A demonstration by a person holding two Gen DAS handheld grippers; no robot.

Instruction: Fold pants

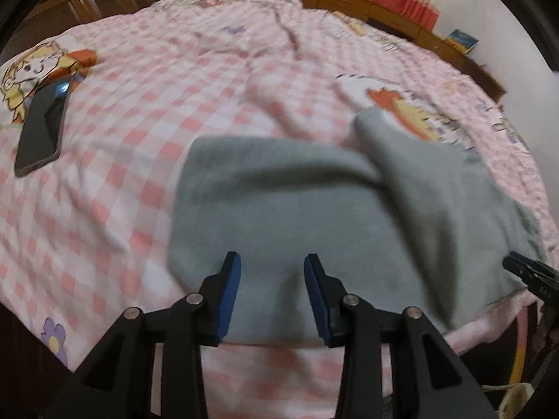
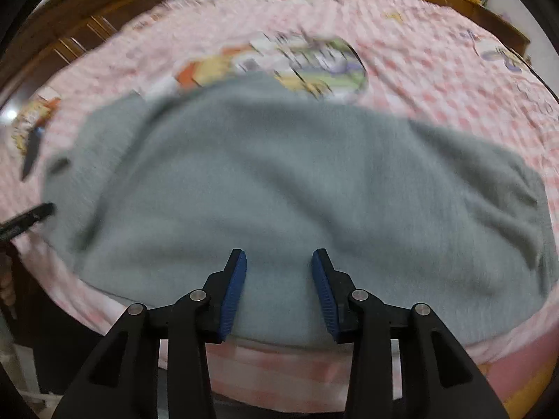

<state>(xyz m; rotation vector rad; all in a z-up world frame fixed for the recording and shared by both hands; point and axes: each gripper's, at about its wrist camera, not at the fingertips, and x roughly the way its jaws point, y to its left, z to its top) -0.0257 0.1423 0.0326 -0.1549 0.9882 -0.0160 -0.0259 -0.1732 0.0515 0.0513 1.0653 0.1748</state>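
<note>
Two grippers, left (image 1: 272,262) and right (image 2: 279,256), jaws apart, empty, above grey fleece pants (image 2: 297,181) on pink-checked bed (image 1: 139,111).

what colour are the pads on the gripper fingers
Blue, on black fingers. It shows best in the right wrist view, above the grey pants.

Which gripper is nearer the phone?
Left. The left gripper hangs over the pants' end nearer the phone; the right gripper hangs farther along.
</note>
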